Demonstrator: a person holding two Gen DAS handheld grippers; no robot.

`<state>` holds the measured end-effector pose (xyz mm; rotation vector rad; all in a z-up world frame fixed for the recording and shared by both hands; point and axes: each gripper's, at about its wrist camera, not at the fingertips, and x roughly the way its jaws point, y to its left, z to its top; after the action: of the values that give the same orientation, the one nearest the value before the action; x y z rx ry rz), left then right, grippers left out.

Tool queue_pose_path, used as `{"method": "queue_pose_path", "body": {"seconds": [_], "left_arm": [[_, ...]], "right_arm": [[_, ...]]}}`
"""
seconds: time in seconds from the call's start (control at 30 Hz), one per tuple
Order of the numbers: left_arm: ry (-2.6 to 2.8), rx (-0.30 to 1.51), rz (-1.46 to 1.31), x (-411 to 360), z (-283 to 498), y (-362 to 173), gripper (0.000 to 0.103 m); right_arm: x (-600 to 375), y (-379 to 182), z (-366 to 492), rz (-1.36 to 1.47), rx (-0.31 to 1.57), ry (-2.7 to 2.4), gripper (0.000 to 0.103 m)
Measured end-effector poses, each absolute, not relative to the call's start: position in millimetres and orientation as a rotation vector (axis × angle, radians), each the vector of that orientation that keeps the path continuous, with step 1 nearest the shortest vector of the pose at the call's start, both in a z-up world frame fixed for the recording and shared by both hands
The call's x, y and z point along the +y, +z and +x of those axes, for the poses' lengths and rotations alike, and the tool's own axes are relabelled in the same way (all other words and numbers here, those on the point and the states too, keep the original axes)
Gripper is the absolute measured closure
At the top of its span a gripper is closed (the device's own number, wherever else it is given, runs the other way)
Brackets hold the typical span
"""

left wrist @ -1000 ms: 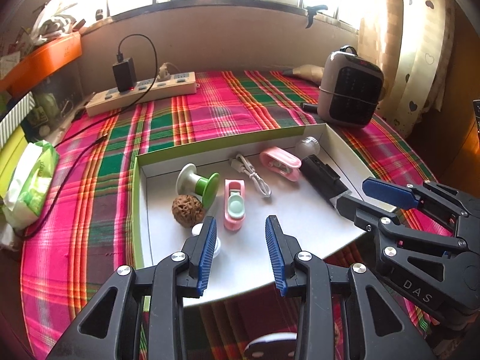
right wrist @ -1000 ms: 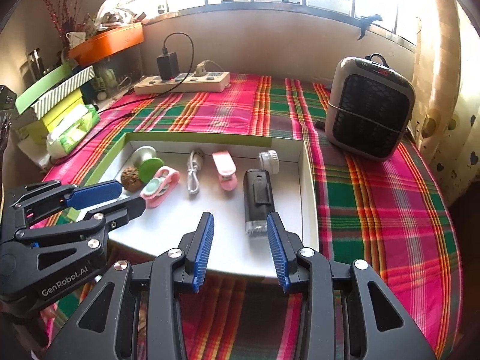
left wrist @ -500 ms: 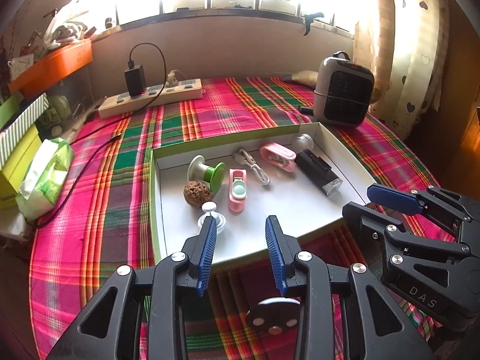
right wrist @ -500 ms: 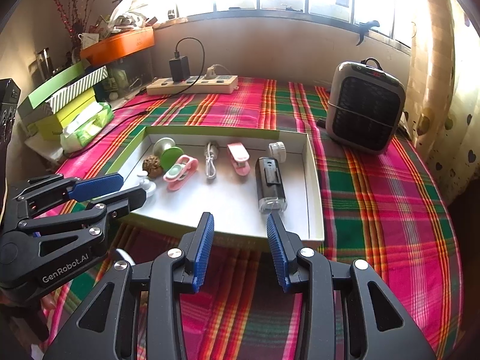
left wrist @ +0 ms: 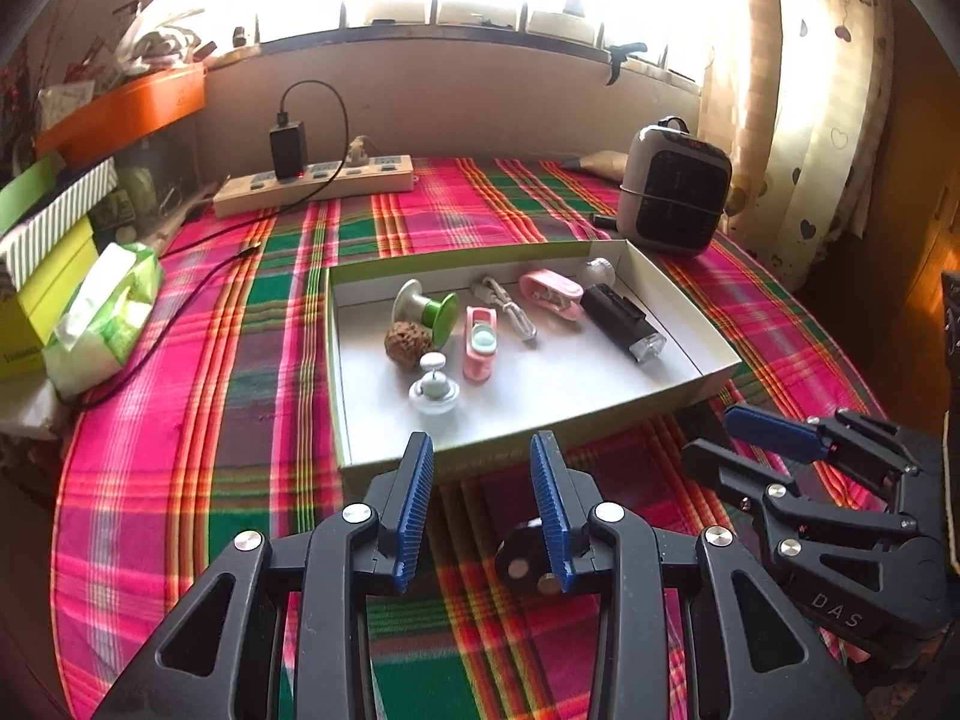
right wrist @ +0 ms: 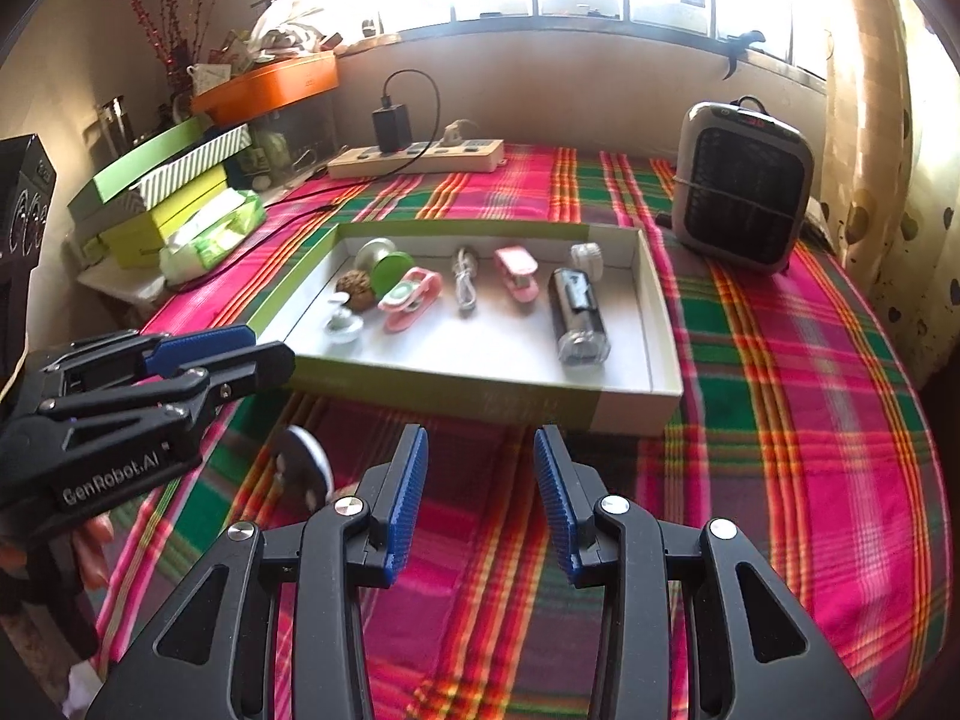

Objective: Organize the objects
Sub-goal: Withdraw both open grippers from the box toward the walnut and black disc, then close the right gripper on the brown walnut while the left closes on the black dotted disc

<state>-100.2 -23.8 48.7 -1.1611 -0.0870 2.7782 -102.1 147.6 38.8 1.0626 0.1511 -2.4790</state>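
A shallow white box with green walls [left wrist: 333, 360] [right wrist: 492, 399] lies on the plaid cloth. In it are a green spool [left wrist: 429, 312], a brown nut [left wrist: 408, 345], a white knob [left wrist: 433, 387], two pink clips [left wrist: 481, 342] [left wrist: 549, 294], a coiled cable [left wrist: 510, 312] and a black torch [left wrist: 621, 324] [right wrist: 577, 315]. My left gripper [left wrist: 480, 456] [right wrist: 228, 354] hovers open and holds nothing, just short of the box's near wall. To its right, my right gripper [right wrist: 480, 450] [left wrist: 768, 438] is opening, with nothing between its jaws. A round dark disc [left wrist: 528, 558] [right wrist: 300, 468] lies on the cloth under the left gripper.
A grey heater [right wrist: 741, 180] stands at the back right by a curtain. A power strip [left wrist: 312, 186] with a black charger lies along the far wall. A tissue pack [left wrist: 102, 318], stacked boxes [right wrist: 168, 186] and an orange tray [right wrist: 270, 84] crowd the left side.
Both grippers have drawn back from over the box to the cloth in front of it. The round disc has come into view. The right jaws stand slightly wider.
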Motion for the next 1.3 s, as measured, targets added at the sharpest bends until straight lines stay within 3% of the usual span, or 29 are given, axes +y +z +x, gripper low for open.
{"method": "queue_pose_path", "body": {"seconds": [0.1, 1.23, 1.3], "left_arm": [[2.776, -0.097, -1.165, -27.4, -94.1, 44.8, 0.071], [2.677, -0.245, -1.235, -49.9, -81.8, 19.3, 0.069], [2.672, -0.245, -1.24, -49.4, -82.7, 18.2, 0.068]], "right_arm": [[146.5, 36.2, -97.8, 1.068, 0.142, -2.456, 0.056], [120.0, 7.6, -85.5, 1.116, 0.175, -2.277, 0.056], [121.1, 8.3, -86.0, 1.114, 0.168, -2.281, 0.059]]}}
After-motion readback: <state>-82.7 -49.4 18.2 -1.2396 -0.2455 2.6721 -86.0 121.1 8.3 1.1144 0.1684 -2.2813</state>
